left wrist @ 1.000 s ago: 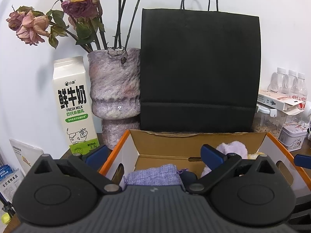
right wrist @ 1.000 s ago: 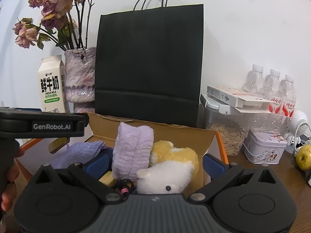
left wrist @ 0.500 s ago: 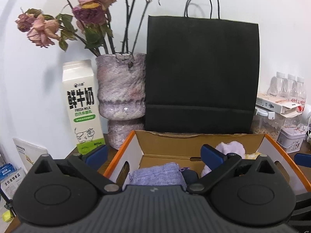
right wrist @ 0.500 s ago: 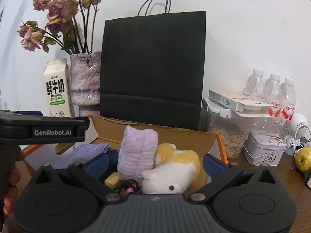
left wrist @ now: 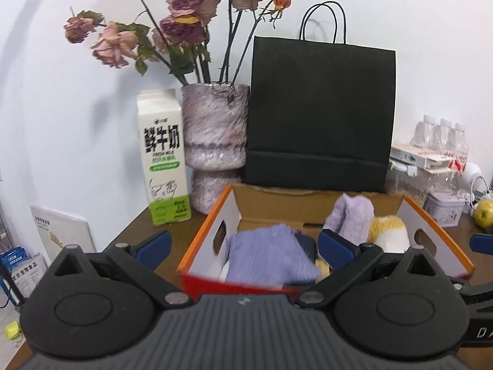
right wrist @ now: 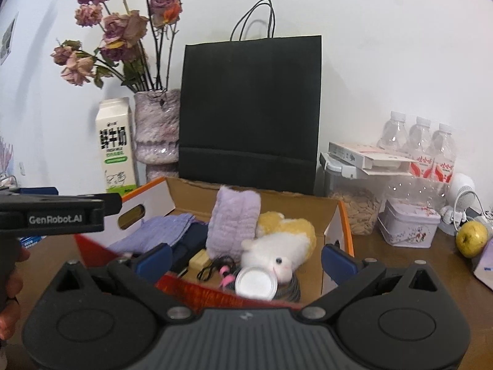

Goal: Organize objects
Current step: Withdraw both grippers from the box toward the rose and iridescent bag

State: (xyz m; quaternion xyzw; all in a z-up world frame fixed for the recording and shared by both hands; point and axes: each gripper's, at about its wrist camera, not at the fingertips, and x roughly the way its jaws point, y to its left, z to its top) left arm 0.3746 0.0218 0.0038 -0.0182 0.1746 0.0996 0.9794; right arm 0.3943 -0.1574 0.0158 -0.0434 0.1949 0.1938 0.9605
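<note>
An open cardboard box (left wrist: pixel 431 219) with orange edges sits on the wooden table; it also shows in the right wrist view (right wrist: pixel 345 225). Inside lie a purple cloth (left wrist: pixel 271 256), a rolled lilac towel (right wrist: pixel 232 222), a white and yellow plush toy (right wrist: pixel 277 246), a round silver lid (right wrist: pixel 255 282), a black cord and a dark item. My left gripper (left wrist: pixel 243 246) is open and empty, just in front of the box's near wall. My right gripper (right wrist: pixel 246 259) is open and empty, over the box's near right part. The left gripper's body (right wrist: pixel 55 214) shows at the left of the right wrist view.
Behind the box stand a black paper bag (left wrist: pixel 320 117), a furry vase of dried roses (left wrist: pixel 215 135) and a milk carton (left wrist: pixel 165 157). To the right are a seed container (right wrist: pixel 351 203), water bottles (right wrist: pixel 419 145), a small tin (right wrist: pixel 406 225) and a green apple (right wrist: pixel 471 239).
Both grippers have pulled back and risen from the box. More of the box's inside and its red near wall now show. Both stay open.
</note>
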